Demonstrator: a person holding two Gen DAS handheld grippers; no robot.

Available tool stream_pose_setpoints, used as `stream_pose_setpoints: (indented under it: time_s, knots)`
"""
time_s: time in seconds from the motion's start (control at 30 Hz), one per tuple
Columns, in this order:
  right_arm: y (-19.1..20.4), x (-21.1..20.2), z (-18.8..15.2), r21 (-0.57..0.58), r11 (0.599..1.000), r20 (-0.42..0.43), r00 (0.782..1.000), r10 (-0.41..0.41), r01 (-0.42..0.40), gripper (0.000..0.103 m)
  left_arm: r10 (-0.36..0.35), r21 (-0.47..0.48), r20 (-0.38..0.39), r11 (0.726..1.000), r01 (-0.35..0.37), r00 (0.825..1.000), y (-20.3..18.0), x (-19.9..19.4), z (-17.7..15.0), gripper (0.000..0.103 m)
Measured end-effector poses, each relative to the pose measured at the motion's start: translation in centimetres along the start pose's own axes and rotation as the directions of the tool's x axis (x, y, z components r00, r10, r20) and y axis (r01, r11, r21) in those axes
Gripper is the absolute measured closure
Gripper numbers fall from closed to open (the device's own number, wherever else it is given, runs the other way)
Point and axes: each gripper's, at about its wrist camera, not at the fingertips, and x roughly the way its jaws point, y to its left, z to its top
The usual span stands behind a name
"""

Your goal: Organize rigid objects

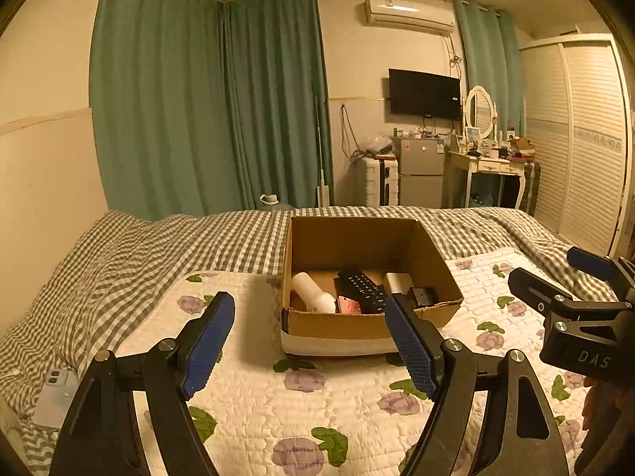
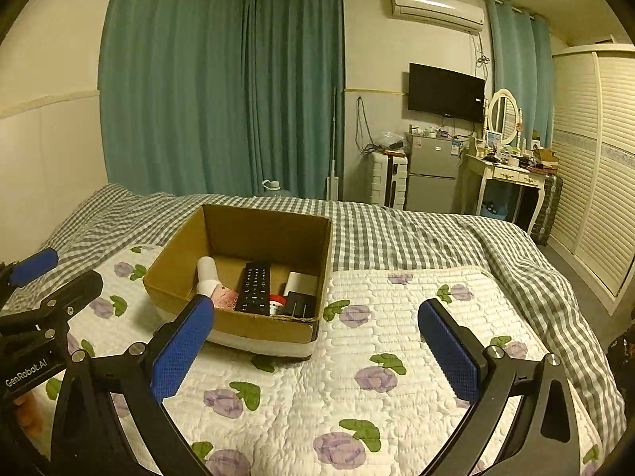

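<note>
An open cardboard box [image 1: 329, 323] [image 2: 174, 273] sits on the floral quilt. Inside lie a white bottle [image 1: 313, 287] [image 2: 208, 273], a black remote control [image 1: 363, 285] [image 2: 254, 285], a pink item [image 1: 349, 304] [image 2: 223, 297], a white block [image 1: 398, 281] [image 2: 299, 279] and a black charger plug [image 1: 424, 296] [image 2: 298, 305]. My left gripper [image 1: 309, 347] is open and empty, just in front of the box. My right gripper [image 2: 317, 351] is open and empty, in front of the box and to its right. Each gripper shows at the edge of the other's view.
A floral quilt [image 2: 377, 377] covers the near part of the bed over a checked sheet [image 1: 158, 246]. A white phone [image 1: 55, 392] lies at the bed's left edge. Beyond the bed stand teal curtains, a small fridge [image 2: 430, 174], a dressing table and a louvred wardrobe.
</note>
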Motion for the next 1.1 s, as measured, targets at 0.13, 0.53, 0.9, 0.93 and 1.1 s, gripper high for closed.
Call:
stream_pose_setpoints:
  time_s: [0.13,0.53,0.9,0.93,1.1]
  knots:
    - [-0.19,-0.21,0.22,0.013,1.000,0.005,1.000,0.001,-0.001,0.000,-0.001,-0.003,-0.002,1.000,0.001,1.000,0.00,0.00,0.07,0.022]
    - [-0.39,0.29,-0.02,0.020,1.000,-0.008,1.000,-0.002,0.002,0.000,-0.012,-0.014,-0.015,1.000,0.012,1.000,0.25,0.29,0.09,0.022]
    - [-0.24,0.36,-0.24,0.018,1.000,-0.020,1.000,0.006,-0.006,0.000,-0.016,-0.007,-0.032,1.000,0.016,0.999,-0.04,0.30,0.12,0.022]
    - [-0.21,0.37,-0.28,0.017,1.000,-0.022,1.000,0.005,-0.005,0.000,-0.017,-0.006,-0.032,1.000,0.017,0.999,-0.04,0.30,0.10,0.022]
    - [-0.25,0.48,-0.38,0.017,1.000,-0.025,1.000,0.003,-0.003,0.000,-0.004,0.001,-0.036,1.000,0.004,0.999,-0.17,0.40,0.00,0.022]
